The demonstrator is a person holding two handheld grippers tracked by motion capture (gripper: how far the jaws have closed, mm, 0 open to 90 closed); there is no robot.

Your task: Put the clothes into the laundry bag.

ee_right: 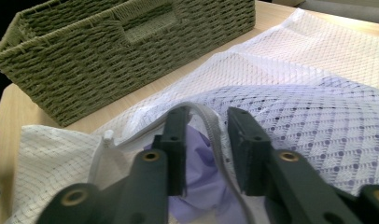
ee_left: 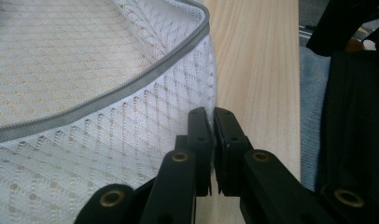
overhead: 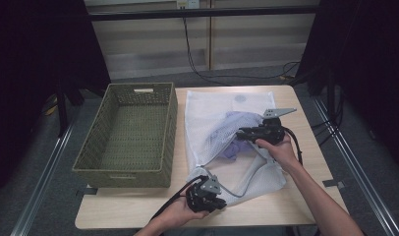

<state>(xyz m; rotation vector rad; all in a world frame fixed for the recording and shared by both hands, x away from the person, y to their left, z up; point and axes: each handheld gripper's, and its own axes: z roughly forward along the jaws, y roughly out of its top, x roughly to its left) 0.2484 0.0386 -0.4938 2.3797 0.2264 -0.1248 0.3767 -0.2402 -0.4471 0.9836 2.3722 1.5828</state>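
Left gripper [overhead: 222, 202] pinches near corner of white mesh laundry bag [overhead: 212, 115], jaws pressed together on fabric, pinning it at table's [overhead: 305, 162] near edge. Right gripper [overhead: 239, 135] sits at bag mouth mid-table, jaws part-spread astride grey zipper edge [ee_right: 215, 133], not visibly clamped. Lilac garment [ee_right: 197, 154] partly inside bag. Empty wicker basket [overhead: 126, 169] just left. Step, judged: holding mouth open to handle garment. Next: close on zipper edge, lift.
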